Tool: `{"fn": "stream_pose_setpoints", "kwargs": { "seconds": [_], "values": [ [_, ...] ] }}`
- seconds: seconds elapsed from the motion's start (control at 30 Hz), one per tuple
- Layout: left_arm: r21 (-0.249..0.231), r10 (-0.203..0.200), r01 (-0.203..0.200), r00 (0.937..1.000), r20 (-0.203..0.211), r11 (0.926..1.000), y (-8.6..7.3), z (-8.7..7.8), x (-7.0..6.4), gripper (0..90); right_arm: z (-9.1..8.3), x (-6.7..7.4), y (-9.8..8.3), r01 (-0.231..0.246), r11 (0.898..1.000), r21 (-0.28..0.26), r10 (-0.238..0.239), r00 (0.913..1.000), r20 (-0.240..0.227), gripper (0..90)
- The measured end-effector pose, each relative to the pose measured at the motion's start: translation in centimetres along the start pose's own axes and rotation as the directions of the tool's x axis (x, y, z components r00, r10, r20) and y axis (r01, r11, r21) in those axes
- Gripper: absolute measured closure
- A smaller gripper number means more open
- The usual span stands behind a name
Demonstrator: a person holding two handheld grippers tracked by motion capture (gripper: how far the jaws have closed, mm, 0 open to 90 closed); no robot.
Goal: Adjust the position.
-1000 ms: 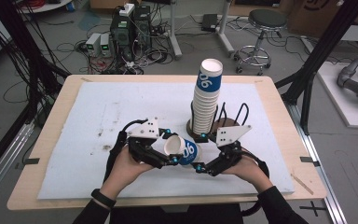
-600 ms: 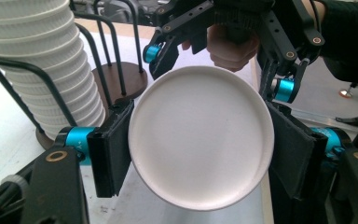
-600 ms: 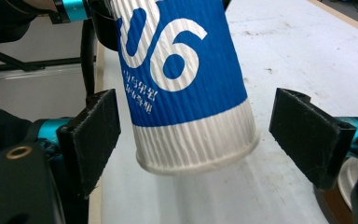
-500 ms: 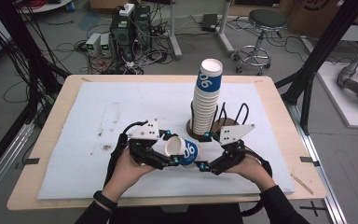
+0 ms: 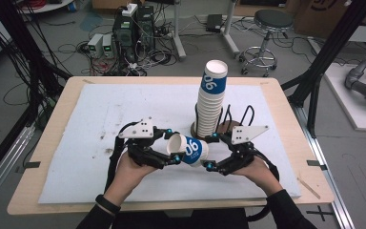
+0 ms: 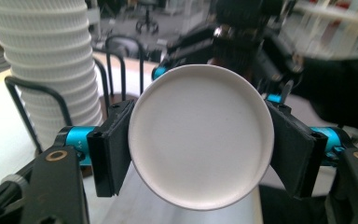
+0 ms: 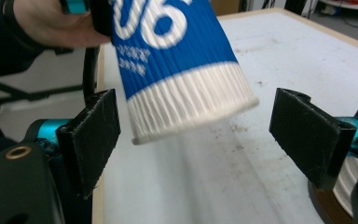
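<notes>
The paper cup (image 5: 189, 149) was held clamped sideways in the left gripper (image 5: 175, 151), unmoved since a second earlier, while the right gripper (image 5: 208, 152) stayed spread around its base.

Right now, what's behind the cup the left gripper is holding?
In the left gripper view, the cup covers most of the right gripper and its hand. Beside it stand the stack of cups and the black wire rack. The rack's base is covered.
</notes>
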State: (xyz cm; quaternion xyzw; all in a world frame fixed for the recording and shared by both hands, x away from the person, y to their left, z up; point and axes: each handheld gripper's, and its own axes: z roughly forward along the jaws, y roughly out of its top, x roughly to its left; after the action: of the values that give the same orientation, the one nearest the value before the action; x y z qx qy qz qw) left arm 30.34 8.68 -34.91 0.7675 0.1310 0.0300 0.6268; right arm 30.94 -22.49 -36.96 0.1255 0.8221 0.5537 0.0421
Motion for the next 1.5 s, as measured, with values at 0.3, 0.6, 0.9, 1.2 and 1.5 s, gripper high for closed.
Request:
{"fn": "stream_pose_setpoints", "kwargs": {
  "seconds": [0.3, 0.6, 0.9, 1.2, 1.5],
  "values": [
    [-0.12, -0.032, 0.037, 0.9986, 0.043, 0.9921, -0.4, -0.3, 0.2, 29.9, 0.5, -0.2, 0.0, -0.114, 0.989, -0.093, 0.11, 0.9925, -0.054, 14.7],
    [-0.156, -0.037, 0.049, 0.9959, 0.083, 0.9865, -0.7, 0.0, 0.2, 29.8, 1.1, 0.1, 0.2, -0.071, 0.993, -0.096, 0.062, 0.993, -0.101, 17.0],
    [-0.068, -0.044, 0.05, 0.9948, 0.092, 0.9964, -0.1, 0.3, 0.3, 26.8, 0.2, 0.2, 0.3, -0.031, 0.993, -0.115, 0.023, 0.9972, -0.071, 19.9],
    [0.089, -0.03, 0.023, 0.9969, 0.073, 0.9958, 0.4, 0.5, 0.2, 24.4, 0.1, 0.4, 0.5, 0.012, 0.998, -0.058, -0.015, 0.9988, -0.046, 20.0],
    [0.146, -0.003, -0.012, 0.9951, 0.099, 0.9893, 0.3, 0.5, 0.1, 39.4, 0.2, 0.8, 0.9, 0.081, 0.996, 0.025, -0.08, 0.9956, -0.048, 20.0]
  ]
}}
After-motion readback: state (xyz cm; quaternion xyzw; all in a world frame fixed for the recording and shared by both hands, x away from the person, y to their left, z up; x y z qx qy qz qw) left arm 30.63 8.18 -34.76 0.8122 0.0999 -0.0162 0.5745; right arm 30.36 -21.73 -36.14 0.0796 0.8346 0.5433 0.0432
